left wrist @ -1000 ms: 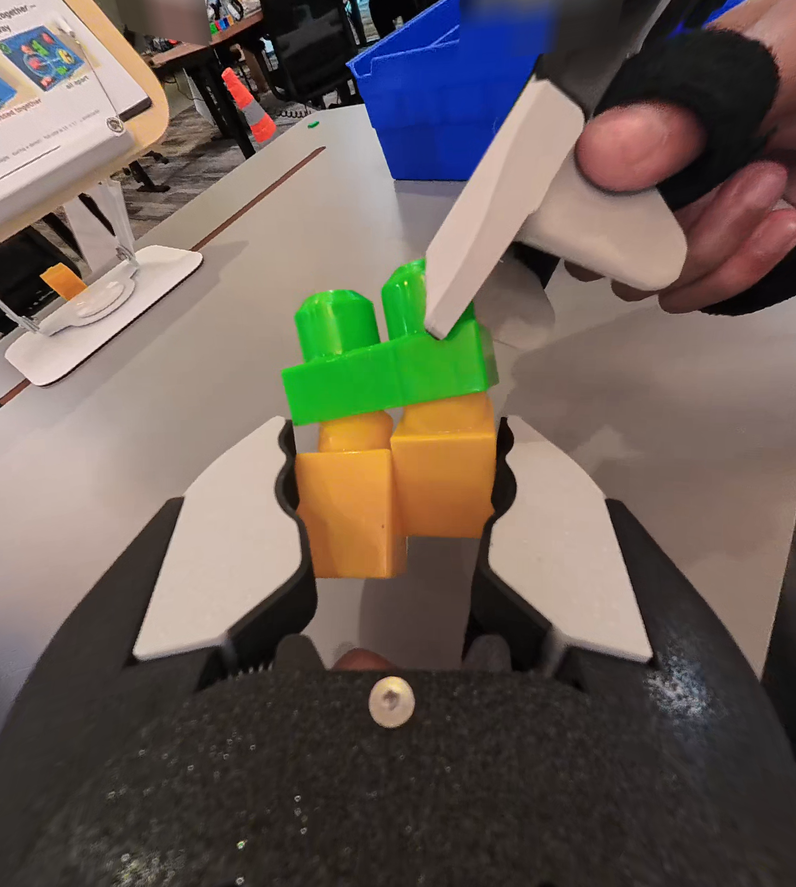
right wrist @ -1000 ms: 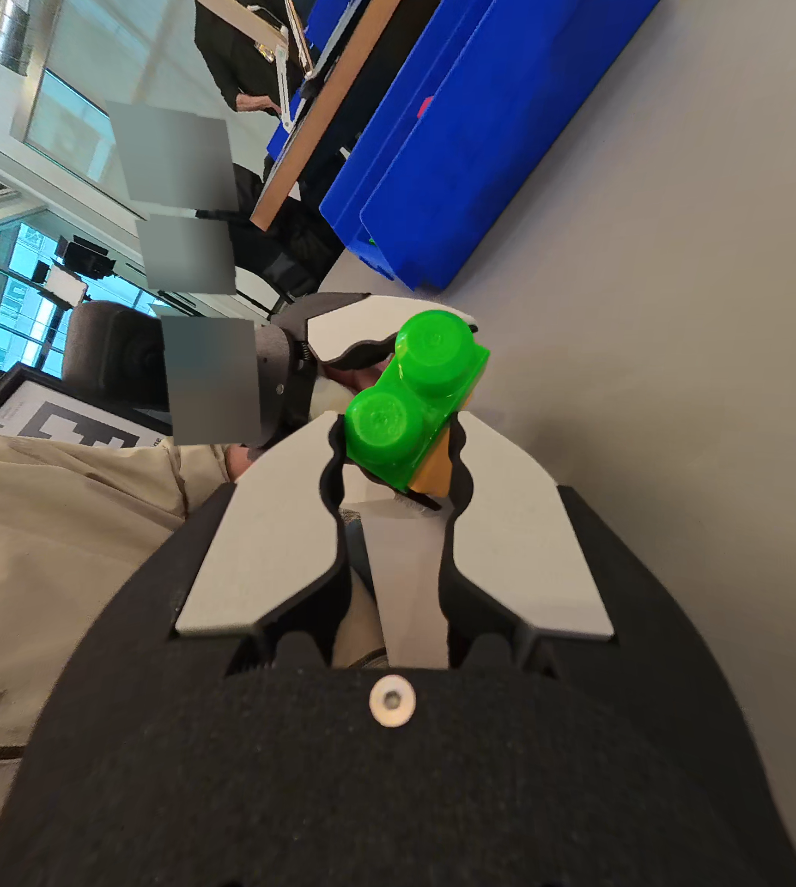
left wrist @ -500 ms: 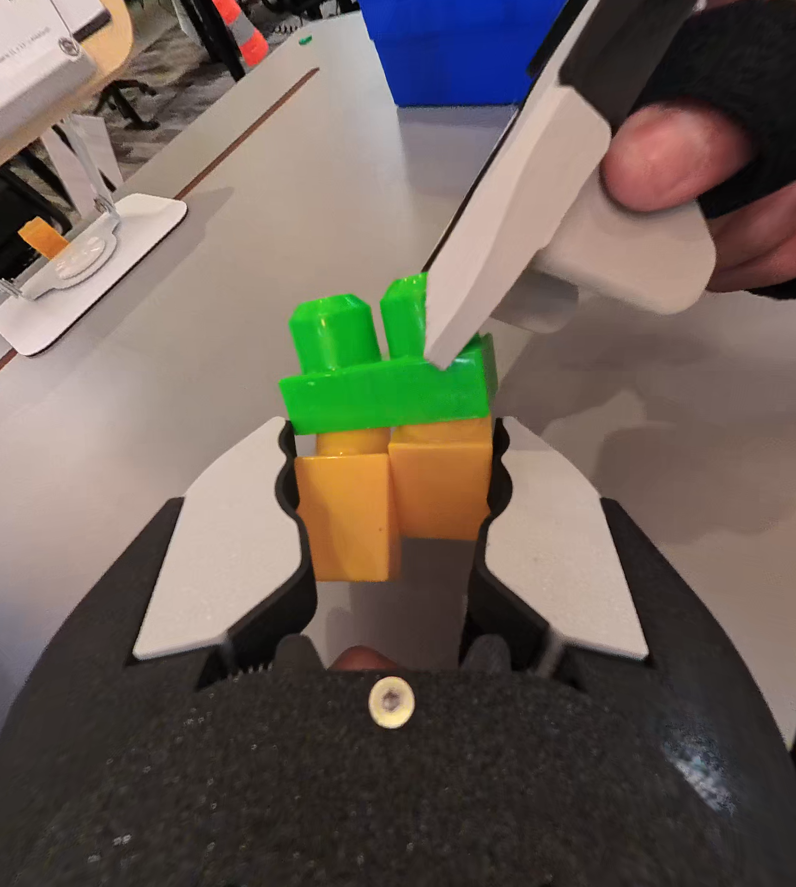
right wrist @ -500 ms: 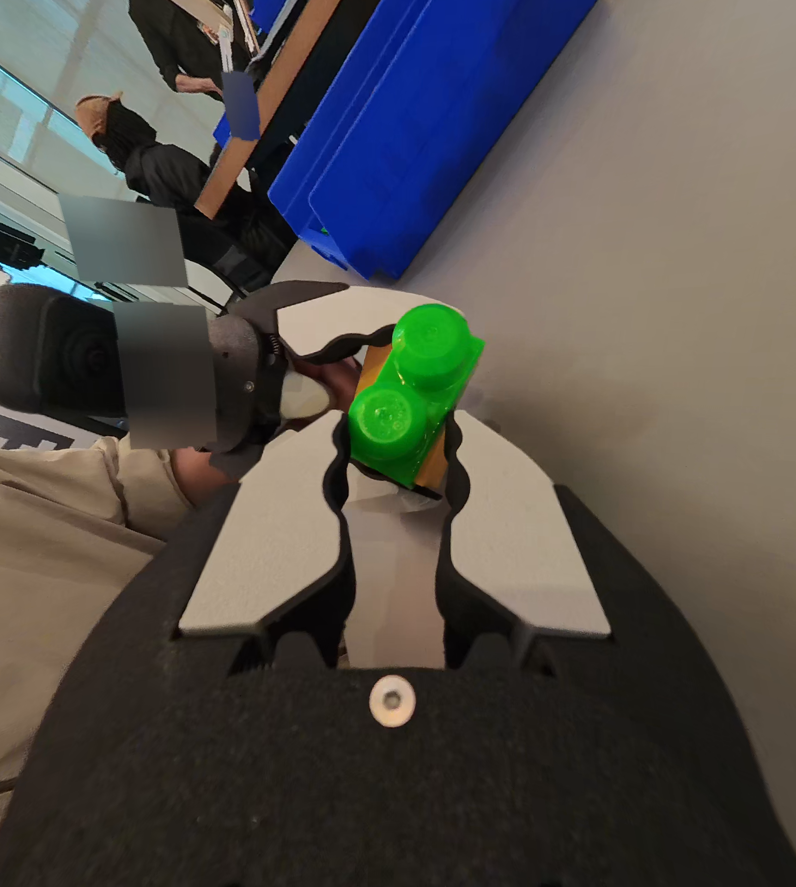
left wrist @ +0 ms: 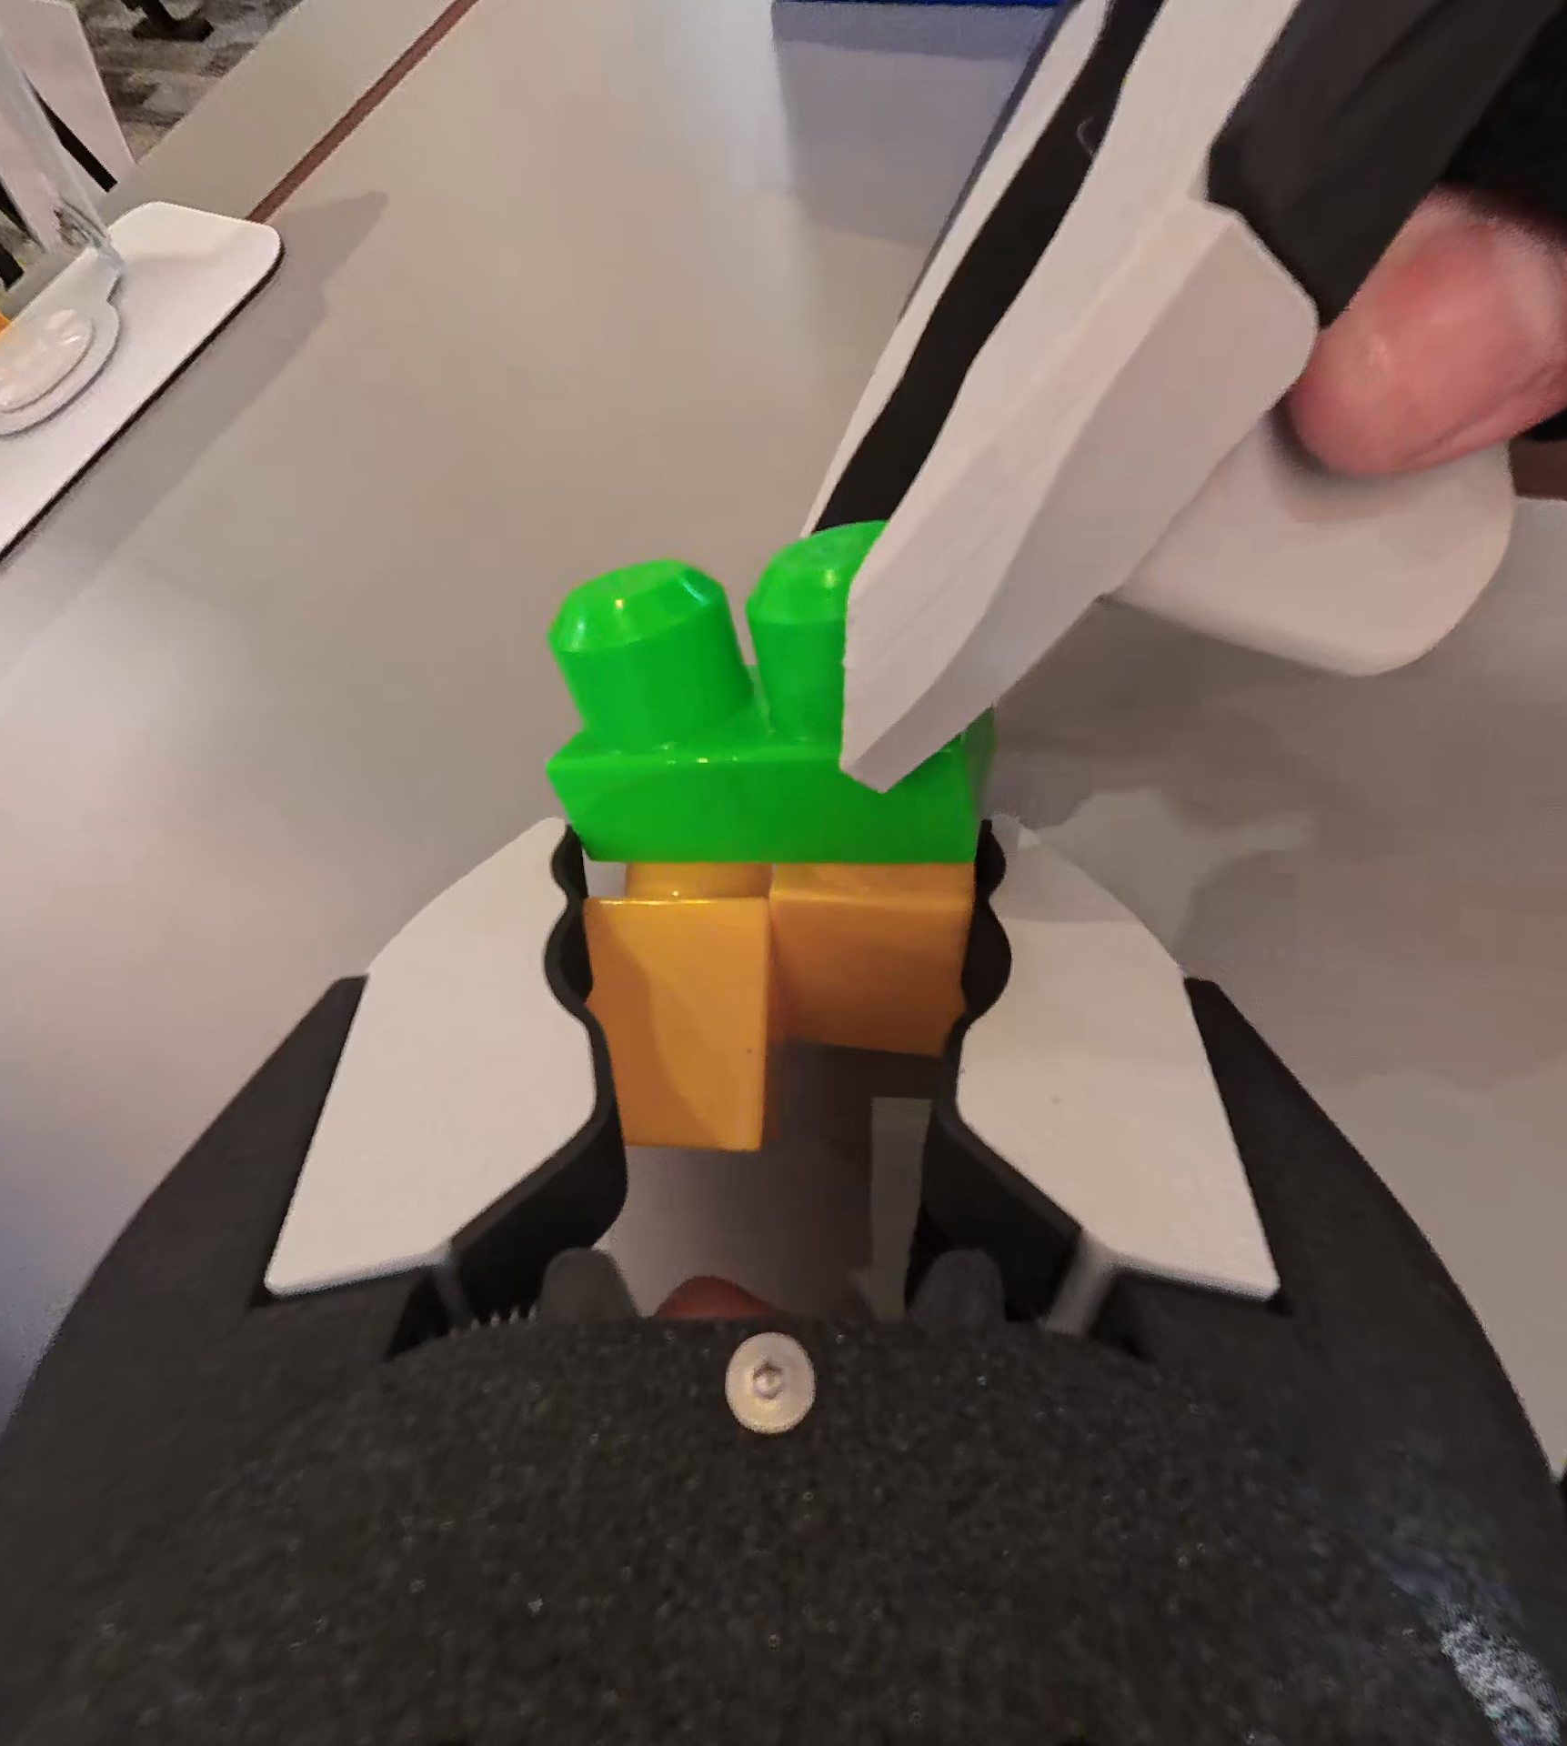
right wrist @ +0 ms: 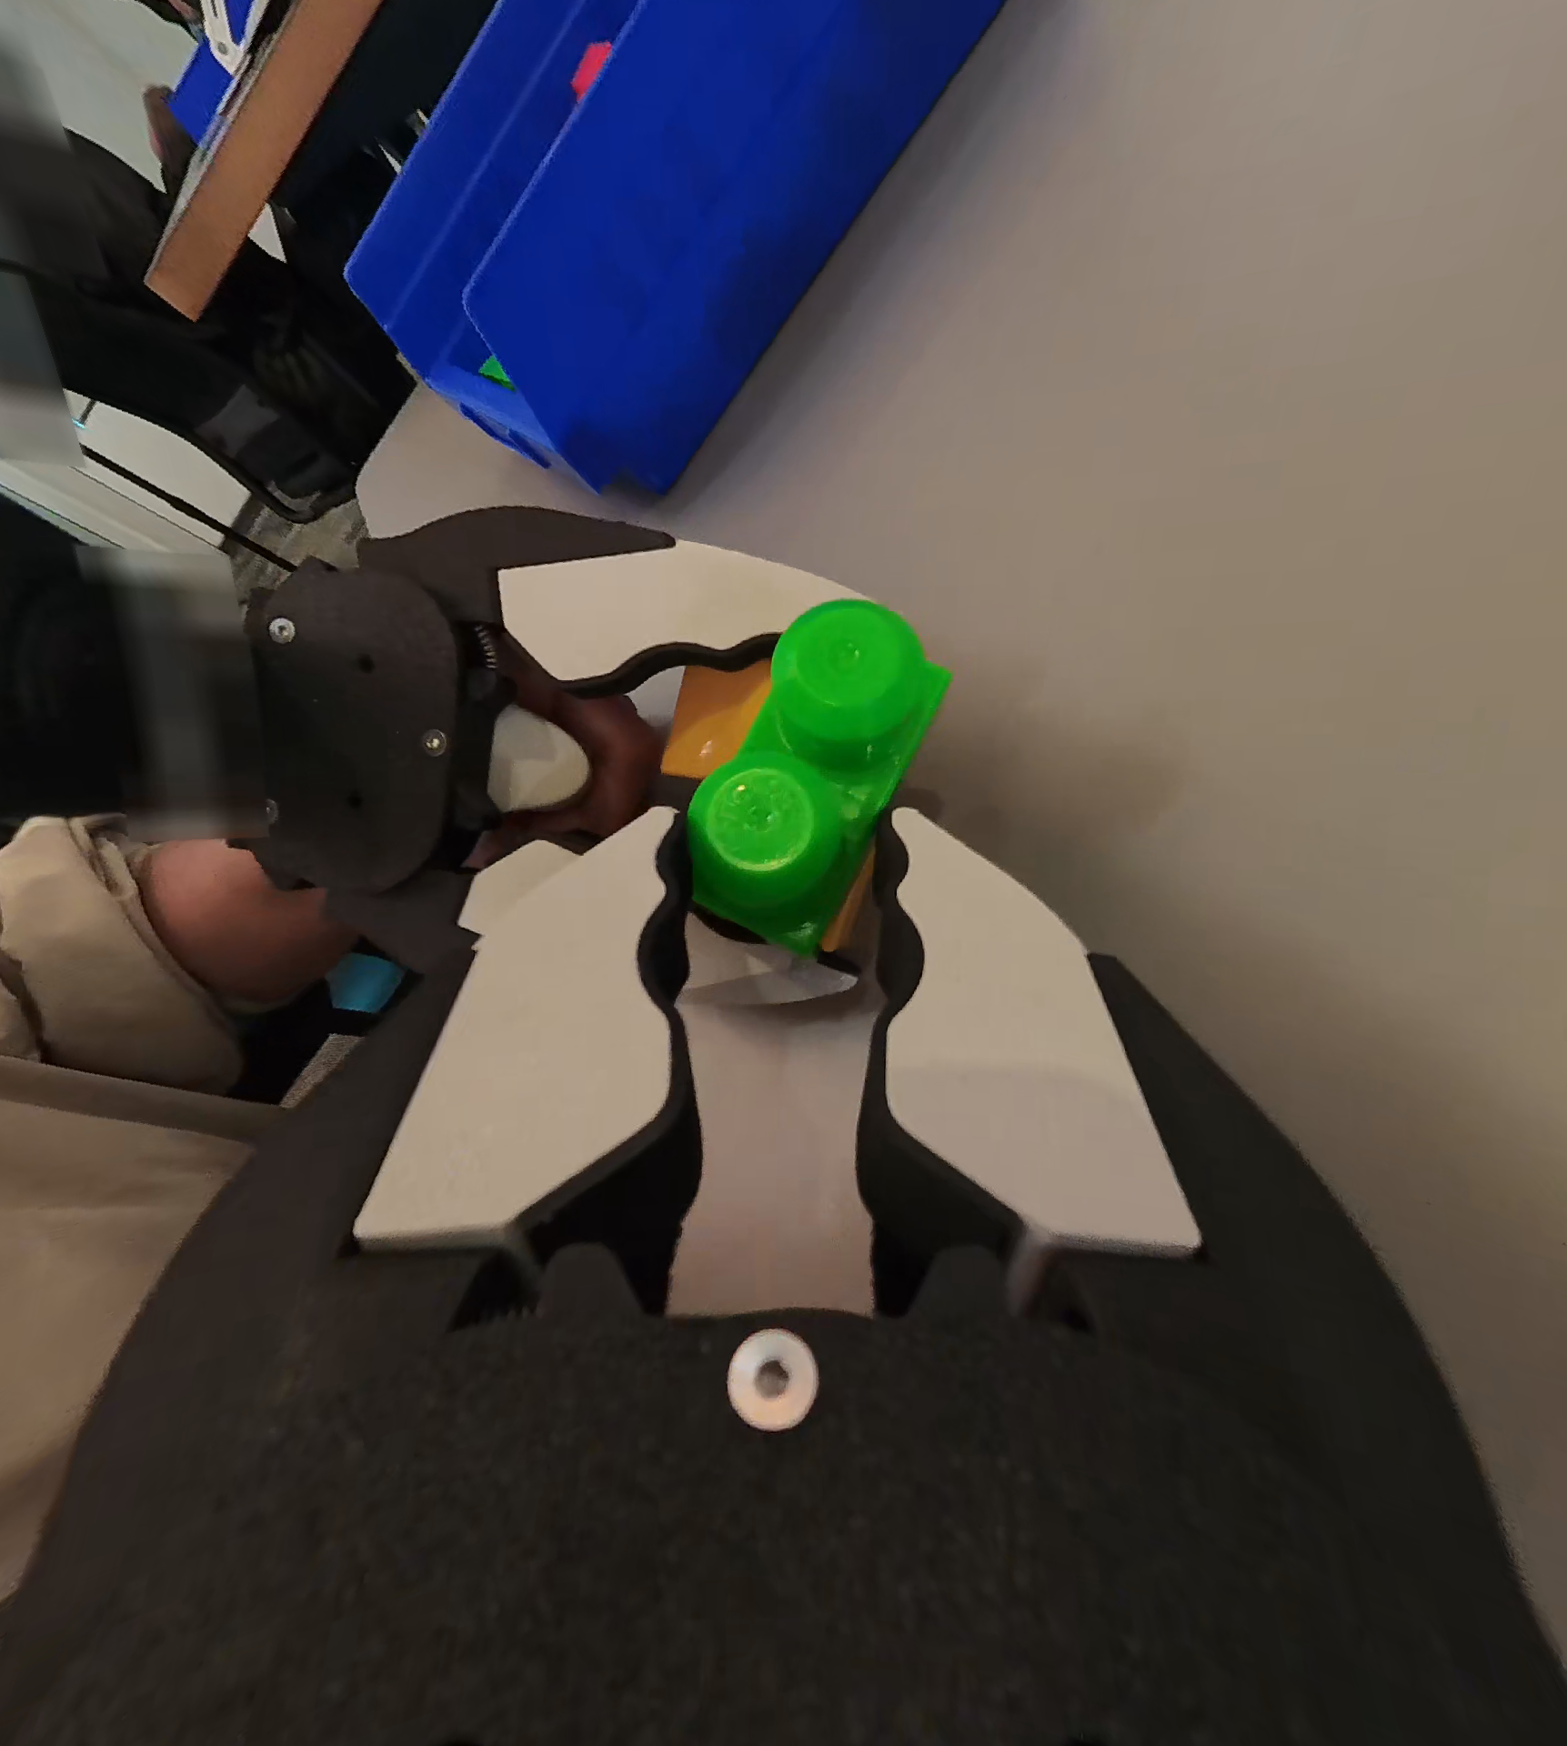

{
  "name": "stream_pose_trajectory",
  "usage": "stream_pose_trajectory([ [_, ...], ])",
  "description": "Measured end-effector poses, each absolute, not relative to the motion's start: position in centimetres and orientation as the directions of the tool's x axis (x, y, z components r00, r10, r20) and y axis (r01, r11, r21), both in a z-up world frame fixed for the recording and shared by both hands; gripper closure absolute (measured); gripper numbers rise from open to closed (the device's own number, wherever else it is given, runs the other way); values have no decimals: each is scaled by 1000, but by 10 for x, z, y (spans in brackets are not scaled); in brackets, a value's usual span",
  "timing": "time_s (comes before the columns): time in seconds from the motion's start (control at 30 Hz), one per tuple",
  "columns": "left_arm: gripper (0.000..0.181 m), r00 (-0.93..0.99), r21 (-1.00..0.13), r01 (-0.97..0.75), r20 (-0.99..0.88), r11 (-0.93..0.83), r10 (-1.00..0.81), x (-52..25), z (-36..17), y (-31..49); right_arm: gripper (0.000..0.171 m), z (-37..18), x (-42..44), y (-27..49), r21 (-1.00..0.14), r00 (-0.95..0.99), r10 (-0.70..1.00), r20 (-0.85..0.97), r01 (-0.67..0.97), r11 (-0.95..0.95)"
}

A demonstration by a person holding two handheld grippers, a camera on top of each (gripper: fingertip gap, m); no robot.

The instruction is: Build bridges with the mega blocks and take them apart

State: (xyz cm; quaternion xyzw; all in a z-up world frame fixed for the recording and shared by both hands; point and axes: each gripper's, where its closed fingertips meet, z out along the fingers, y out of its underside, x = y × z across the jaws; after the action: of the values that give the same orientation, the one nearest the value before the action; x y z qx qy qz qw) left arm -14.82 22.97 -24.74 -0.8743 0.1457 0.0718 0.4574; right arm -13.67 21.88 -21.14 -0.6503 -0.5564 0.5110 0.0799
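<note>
A: What does the left gripper (left wrist: 779, 954) hold?

B: It is clamped on two orange plastic blocks (left wrist: 765, 992) above the grey table (left wrist: 439, 453).

A: And the right gripper (right wrist: 784, 874)?

B: Its jaws pinch the bright green two-stud plastic block (right wrist: 812, 779) seated on the orange pair, near the blue plastic bins (right wrist: 656, 236).

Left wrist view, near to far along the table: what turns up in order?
Left claw → yellow blocks clamped in it → green block on top → right claw → blue bin.
</note>
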Motion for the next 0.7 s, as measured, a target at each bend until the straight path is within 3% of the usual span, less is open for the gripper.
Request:
stream_pose_trajectory([
  [0.7,104,958,-782,-287,-227,-553,-177,-153,-248,226,135,-219,-143,215,-652,-131,753,-645,608,-453],
])
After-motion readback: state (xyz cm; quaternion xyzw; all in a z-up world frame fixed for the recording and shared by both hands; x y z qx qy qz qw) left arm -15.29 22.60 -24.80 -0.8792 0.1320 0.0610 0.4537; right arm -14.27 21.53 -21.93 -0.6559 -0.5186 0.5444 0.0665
